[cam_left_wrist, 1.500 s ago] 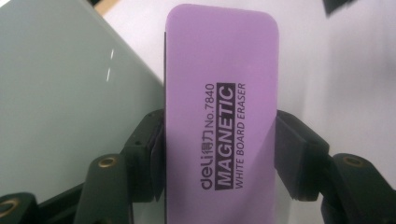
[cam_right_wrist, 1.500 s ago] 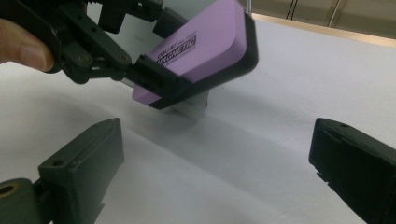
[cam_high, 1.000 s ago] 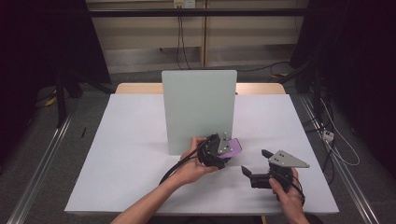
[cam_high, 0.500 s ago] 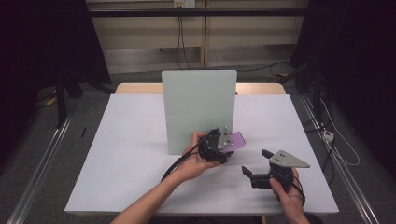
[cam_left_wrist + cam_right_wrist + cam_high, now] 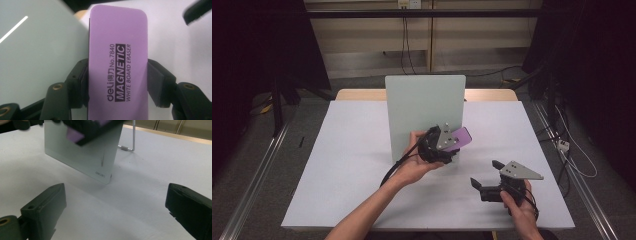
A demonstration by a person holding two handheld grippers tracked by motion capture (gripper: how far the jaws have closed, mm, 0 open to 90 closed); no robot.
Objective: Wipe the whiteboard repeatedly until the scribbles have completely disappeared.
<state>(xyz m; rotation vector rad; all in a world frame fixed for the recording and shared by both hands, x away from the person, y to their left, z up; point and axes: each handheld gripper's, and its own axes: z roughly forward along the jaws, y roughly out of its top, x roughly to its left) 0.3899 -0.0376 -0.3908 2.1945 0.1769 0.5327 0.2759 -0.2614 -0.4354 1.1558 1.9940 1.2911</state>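
**Eraser at board, left grip**

Purple rectangular eraser [image 5: 117, 62], printed "deli No.7840 MAGNETIC WHITE BOARD ERASER", clamped in left gripper [image 5: 447, 142], raised against pale green upright whiteboard [image 5: 424, 110]. Right gripper [image 5: 484, 175] low over white table [image 5: 337, 165], jaws wide, empty.

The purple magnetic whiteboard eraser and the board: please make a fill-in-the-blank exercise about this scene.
1. The left claw is shut on a ____ rectangular plastic eraser.
2. The eraser's label reads "MAGNETIC WHITE BOARD ____".
3. The pale green upright board stands on a ____ table.
4. The right claw is ____.

Missing words: purple; ERASER; white; open
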